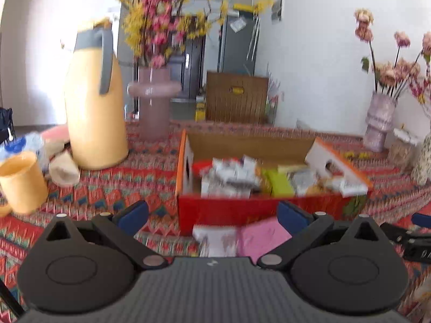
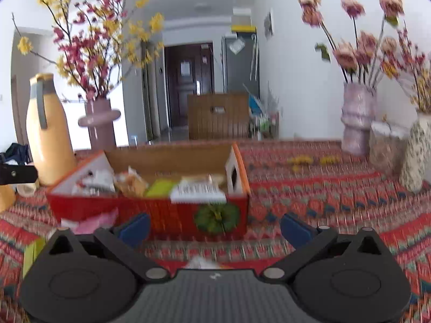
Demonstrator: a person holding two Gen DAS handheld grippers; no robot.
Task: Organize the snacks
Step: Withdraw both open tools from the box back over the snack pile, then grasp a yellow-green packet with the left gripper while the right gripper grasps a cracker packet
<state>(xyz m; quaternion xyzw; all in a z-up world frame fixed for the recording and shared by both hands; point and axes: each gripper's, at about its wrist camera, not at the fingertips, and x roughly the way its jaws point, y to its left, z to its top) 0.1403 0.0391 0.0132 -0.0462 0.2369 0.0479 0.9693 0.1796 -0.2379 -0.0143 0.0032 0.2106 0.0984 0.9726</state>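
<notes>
An open red cardboard box [image 1: 229, 210] [image 2: 161, 212] sits on the patterned tablecloth and holds several snack packets [image 1: 234, 177] [image 2: 199, 188]. A pink packet [image 1: 261, 237] [image 2: 94, 223] and a white packet [image 1: 215, 238] lie on the cloth against the box's front. My left gripper [image 1: 212, 215] hangs open just above these two packets, nothing between its blue pads. My right gripper [image 2: 215, 227] is open in front of the box's right front corner, empty. A small white packet [image 2: 200, 263] lies just below it. The right gripper's side [image 1: 412, 237] shows at the edge of the left wrist view.
A yellow thermos jug [image 1: 94, 102] [image 2: 48, 132], a yellow cup [image 1: 21, 183] and a pink vase of flowers [image 1: 155, 102] [image 2: 99, 123] stand left of the box. More vases [image 2: 355, 118] and a jar [image 2: 388, 148] stand at the right. A green box [image 2: 33, 253] lies at the left.
</notes>
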